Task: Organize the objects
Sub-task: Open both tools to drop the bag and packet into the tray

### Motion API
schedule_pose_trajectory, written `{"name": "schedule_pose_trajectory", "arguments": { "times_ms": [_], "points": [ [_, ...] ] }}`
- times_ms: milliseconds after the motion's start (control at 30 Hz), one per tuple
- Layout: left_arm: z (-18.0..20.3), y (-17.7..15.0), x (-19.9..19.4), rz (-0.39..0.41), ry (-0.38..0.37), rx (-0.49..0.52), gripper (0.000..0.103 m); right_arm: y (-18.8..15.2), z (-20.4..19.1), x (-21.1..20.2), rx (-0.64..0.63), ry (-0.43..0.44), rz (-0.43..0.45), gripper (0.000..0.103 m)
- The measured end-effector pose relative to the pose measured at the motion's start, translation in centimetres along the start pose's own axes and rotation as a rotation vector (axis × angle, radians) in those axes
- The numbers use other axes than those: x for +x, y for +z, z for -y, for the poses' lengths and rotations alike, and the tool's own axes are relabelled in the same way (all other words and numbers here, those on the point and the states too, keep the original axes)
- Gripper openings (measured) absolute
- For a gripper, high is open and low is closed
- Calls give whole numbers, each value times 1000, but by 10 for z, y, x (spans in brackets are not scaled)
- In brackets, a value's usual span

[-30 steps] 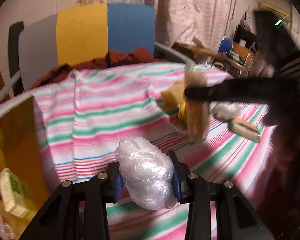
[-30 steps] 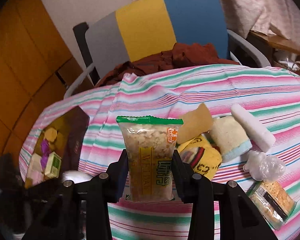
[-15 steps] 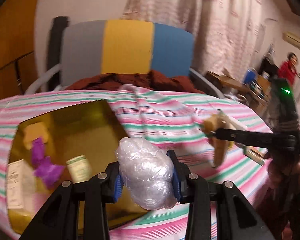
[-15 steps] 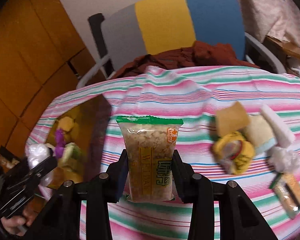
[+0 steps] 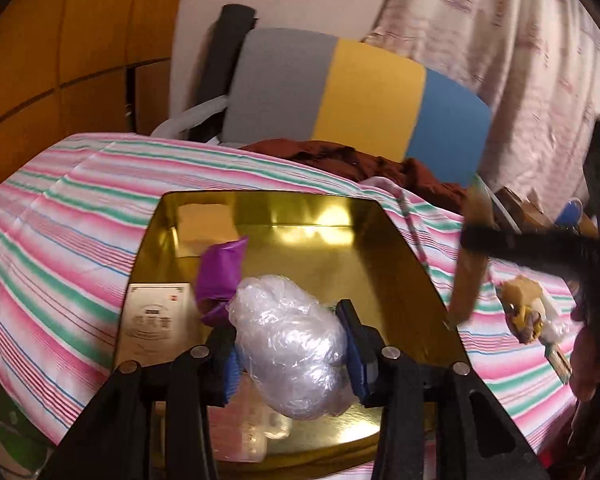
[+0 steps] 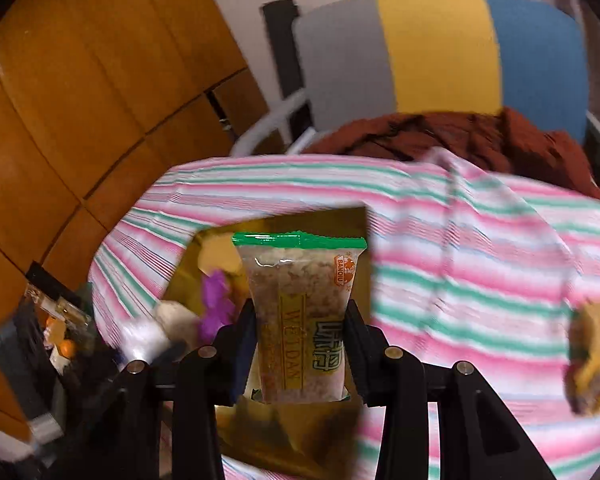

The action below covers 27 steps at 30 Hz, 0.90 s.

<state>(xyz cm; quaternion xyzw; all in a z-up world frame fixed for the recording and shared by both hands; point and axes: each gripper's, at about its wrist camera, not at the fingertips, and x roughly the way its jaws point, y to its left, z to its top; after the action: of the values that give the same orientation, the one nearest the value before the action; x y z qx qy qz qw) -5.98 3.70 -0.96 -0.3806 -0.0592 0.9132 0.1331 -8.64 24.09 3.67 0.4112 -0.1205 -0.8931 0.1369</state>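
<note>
Above the gold tray (image 5: 384, 240), left tool (image 5: 290, 350) pinching plastic-wrapped bundle (image 5: 288, 344), right tool (image 6: 300, 346) pinching snack packet (image 6: 300, 312)

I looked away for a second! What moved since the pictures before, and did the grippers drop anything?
Both grippers swung left, from the striped cloth toward the gold tray. The left gripper now holds its plastic-wrapped bundle over the tray; the right gripper brought the snack packet in front of it. Nothing was dropped: both grips are unchanged, and the tray's purple wrapper remains inside.
</note>
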Motion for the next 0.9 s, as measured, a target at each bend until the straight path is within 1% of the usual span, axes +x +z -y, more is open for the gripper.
{"name": "schedule_pose_trajectory", "arguments": {
  "times_ms": [33,67,100,133,200,267,333,433,500,567,600,633,767,833,900],
  "points": [
    [-4,1,1,-2,6,-11,50,11,-14,5,-10,14,17,47],
    [-8,1,1,-8,3,-18,50,16,-20,7,-17,25,22,53],
    [-12,0,2,-15,-5,-27,53,21,-29,10,-22,41,26,70],
    [-15,-1,1,-14,-5,-34,61,24,-36,12,-26,40,33,76],
    [-24,-5,-2,-10,-16,-58,67,22,-44,10,-42,49,42,77],
    [-30,-8,-3,-13,-11,-68,66,12,-47,8,-61,46,41,77],
    [-35,-11,-6,-4,18,-78,65,-3,-44,7,-70,14,18,78],
    [-37,-14,-13,12,12,-82,65,-24,-37,4,-81,-29,-2,80],
    [-35,-15,-17,17,15,-73,65,-38,-32,2,-73,-50,-14,83],
    [-29,-16,-20,15,4,-62,65,-46,-25,3,-73,-60,-20,84],
    [-26,-14,-21,17,5,-52,65,-50,-24,2,-75,-71,-21,86],
    [-22,-14,-22,19,5,-41,65,-55,-23,-1,-78,-90,-18,88],
    [-7,-14,-27,19,-2,8,65,-63,-20,-14,-77,-132,4,93],
    [2,-14,-29,20,-6,32,65,-66,-17,-22,-73,-147,26,98],
    [9,-14,-29,18,-10,54,65,-69,-13,-28,-62,-150,35,99]
  ]
}}
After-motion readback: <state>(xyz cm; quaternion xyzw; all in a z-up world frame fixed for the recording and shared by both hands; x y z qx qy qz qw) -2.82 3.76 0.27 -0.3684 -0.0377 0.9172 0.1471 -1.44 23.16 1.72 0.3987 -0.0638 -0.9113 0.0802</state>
